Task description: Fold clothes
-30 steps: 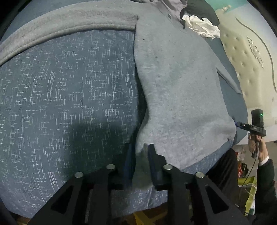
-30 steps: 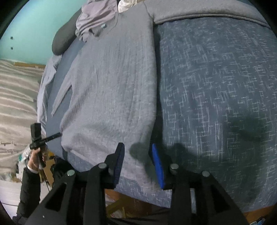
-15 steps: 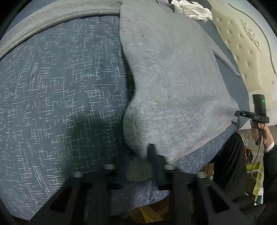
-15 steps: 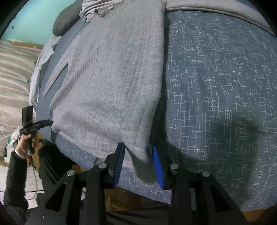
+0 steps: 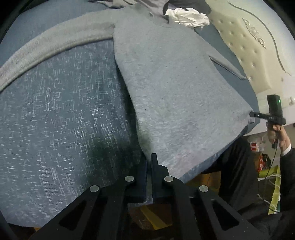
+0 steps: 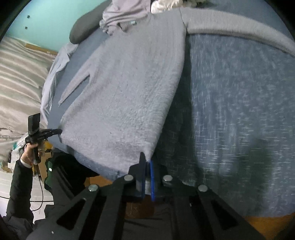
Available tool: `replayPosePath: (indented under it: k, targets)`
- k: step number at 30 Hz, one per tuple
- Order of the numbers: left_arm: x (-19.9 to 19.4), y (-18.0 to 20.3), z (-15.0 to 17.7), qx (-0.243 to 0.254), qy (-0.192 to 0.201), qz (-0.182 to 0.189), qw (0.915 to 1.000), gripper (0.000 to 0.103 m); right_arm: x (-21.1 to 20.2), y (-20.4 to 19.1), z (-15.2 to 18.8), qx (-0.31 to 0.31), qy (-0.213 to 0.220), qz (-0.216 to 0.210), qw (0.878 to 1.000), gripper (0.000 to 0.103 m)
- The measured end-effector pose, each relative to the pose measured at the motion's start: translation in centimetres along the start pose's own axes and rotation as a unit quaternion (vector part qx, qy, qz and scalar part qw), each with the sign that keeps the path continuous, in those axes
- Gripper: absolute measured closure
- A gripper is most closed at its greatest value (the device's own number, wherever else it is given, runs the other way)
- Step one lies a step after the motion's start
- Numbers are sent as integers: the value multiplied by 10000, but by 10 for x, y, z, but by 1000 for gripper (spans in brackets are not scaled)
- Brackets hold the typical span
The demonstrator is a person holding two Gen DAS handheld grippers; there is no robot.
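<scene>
Grey fleecy knit sweater (image 5: 175, 88) lies spread flat on a bed with a dark blue cover flecked with white (image 5: 60, 118), its hem toward the near edge of the bed and one long sleeve (image 5: 55, 44) stretched out sideways across the cover. Both lower corners of the hem are pinched. The left tool (image 5: 149, 160) has its two dark pads closed tight on one corner, a sliver of grey fabric showing between them, and the cloth there rises off the cover. The right tool (image 6: 146, 160) (one pad dark, the other edged bright blue) is likewise clamped on the opposite corner, which peaks up at the fingertips. In the left wrist view the right tool also appears at the far corner, held by a hand (image 5: 276, 134) in a dark sleeve with a white cuff; the right wrist view shows the same for the other hand (image 6: 31, 151). At the sweater's collar end lie a crumpled white cloth (image 5: 186, 16) and a pale lilac garment (image 6: 125, 16). A cream tufted headboard (image 5: 245, 51) stands beside the bed, and a turquoise wall (image 6: 46, 22) behind it.
</scene>
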State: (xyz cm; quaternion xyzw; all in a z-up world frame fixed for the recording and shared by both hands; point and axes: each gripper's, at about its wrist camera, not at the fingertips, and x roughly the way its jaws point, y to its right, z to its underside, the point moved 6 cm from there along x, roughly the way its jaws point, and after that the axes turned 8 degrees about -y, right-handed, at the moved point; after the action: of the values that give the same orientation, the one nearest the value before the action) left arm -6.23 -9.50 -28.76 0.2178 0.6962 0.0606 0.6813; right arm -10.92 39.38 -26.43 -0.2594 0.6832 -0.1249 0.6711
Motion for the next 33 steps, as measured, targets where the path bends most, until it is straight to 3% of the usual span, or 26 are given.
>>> replayPosePath:
  k: [3,8,17,19,21,26,30,33]
  targets:
    - [11,0,3,-42,-186,-107,9998,99,-5,5,7,-2,-62,190,9998,100]
    - [41,-8,4,-200,-524,-255,9981,99,24,27,21,183,-320,417,9985,100]
    - [54,-21,4,-458,-679,-244,9963,94,47,45,23,309,-513,489,9970,99]
    - [46,-26,4,-483,-650,-338,9961,87,42,46,24,325,-514,545,9967,96]
    - [37,-31,3,-556,-611,-404,9958,86,35,48,25,361,-517,641,9960,90]
    - [11,-35,-14,-618,-180,-436,9970,85,15,41,20,263,-204,647,9974,90]
    - [4,-22,-42,-585,245,-214,9978,80,13,33,2,250,50,580,9980,90]
    - [12,-21,-56,-518,245,-180,9982,78,21,25,-13,224,127,544,9982,90]
